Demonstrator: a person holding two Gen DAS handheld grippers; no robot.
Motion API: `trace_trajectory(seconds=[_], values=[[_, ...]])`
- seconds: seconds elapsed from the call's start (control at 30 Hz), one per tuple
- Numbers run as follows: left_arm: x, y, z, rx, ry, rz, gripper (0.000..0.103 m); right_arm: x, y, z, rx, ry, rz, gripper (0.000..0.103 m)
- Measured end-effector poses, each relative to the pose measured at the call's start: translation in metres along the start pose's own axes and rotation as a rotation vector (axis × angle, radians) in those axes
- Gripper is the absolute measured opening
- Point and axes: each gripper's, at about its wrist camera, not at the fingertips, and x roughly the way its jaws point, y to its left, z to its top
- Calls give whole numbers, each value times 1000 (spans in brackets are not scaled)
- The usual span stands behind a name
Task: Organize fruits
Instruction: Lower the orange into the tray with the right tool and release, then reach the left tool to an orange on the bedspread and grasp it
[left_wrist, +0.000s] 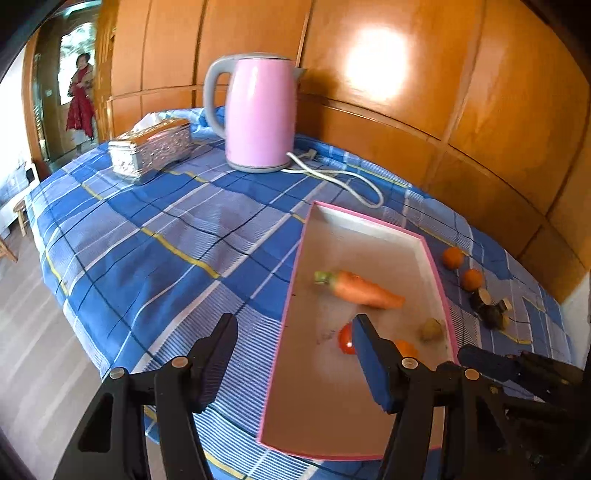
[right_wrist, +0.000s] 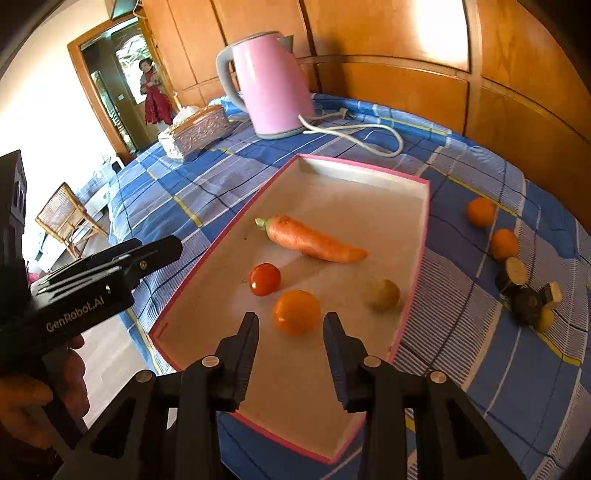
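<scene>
Four items already lie in the shallow pink-rimmed white tray (right_wrist: 421, 229), so by my reckoning the sorting is roughly half done. The right gripper (right_wrist: 291, 325) hangs low over the tray's near end with its black fingers apart and nothing between them; the round orange fruit (right_wrist: 296, 312) sits on the tray floor just ahead of the gap, free of both tips. Slightly beyond it to the left is a small red tomato (right_wrist: 265, 279), to the right a pale yellowish-green round fruit (right_wrist: 382, 293), and further ahead a long orange carrot (right_wrist: 314, 240) lying aslant. The left gripper (left_wrist: 295, 328) is spread wide and empty, straddling the tray's left wall. Well to the right of both tools, on the blue checked tablecloth (right_wrist: 461, 350), two more small oranges (right_wrist: 480, 211) and some dark cut pieces with pale faces (right_wrist: 524, 291) still wait outside.
</scene>
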Motion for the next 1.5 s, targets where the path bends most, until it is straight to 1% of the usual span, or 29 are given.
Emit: trace_trajectory(seconds=[0.23, 0.47, 0.63, 0.9, 1.07, 1.27, 1.5], values=[[-2, -19, -4, 51, 7, -23, 65, -16, -16, -6, 43, -38, -38, 36], [-1, -36, -9, 101, 27, -51, 65, -27, -38, -14, 114, -60, -82, 36], [1, -49, -11, 140, 41, -74, 66, -37, -66, -25, 196, -77, -132, 36], [6, -71, -13, 186, 67, -110, 66, -48, -108, -45, 324, -74, -197, 36], [10, -84, -11, 216, 77, -119, 66, -52, -126, -55, 365, -76, -228, 36], [14, -109, -6, 261, 90, -165, 66, -55, -143, -62, 406, -82, -251, 36], [26, -135, 6, 271, 108, -199, 65, -57, -156, -65, 429, -84, -269, 36]])
